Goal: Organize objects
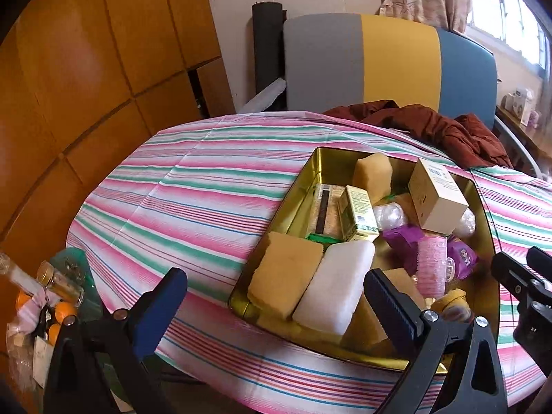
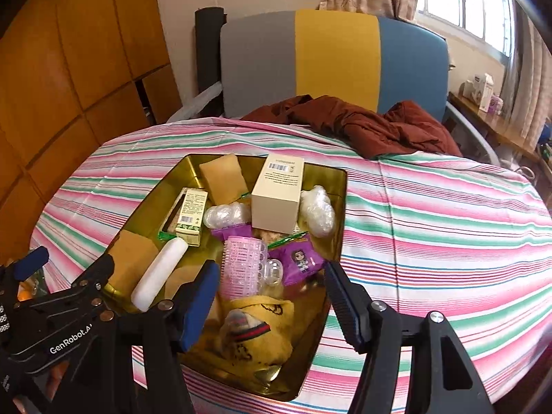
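Observation:
A gold tin tray (image 1: 296, 186) (image 2: 165, 186) sits on the striped table, full of items: tan sponges (image 1: 284, 274), a white block (image 1: 333, 288) (image 2: 158, 272), a beige box (image 1: 436, 195) (image 2: 277, 196), a small green box (image 1: 357, 212) (image 2: 191, 215), a pink hair roller (image 2: 241, 267), purple packets (image 2: 300, 262), bubble-wrapped pieces (image 2: 317, 210) and a yellow cloth toy (image 2: 257, 331). My left gripper (image 1: 276, 305) is open and empty above the tray's near left corner. My right gripper (image 2: 270, 302) is open and empty above the yellow toy.
The striped tablecloth (image 2: 431, 214) covers the round table. A dark red garment (image 2: 362, 124) lies at the far edge before a grey-yellow-blue chair (image 2: 331, 58). A glass side table with a jar (image 1: 60, 283) and orange balls stands at left. Wooden cabinets line the left wall.

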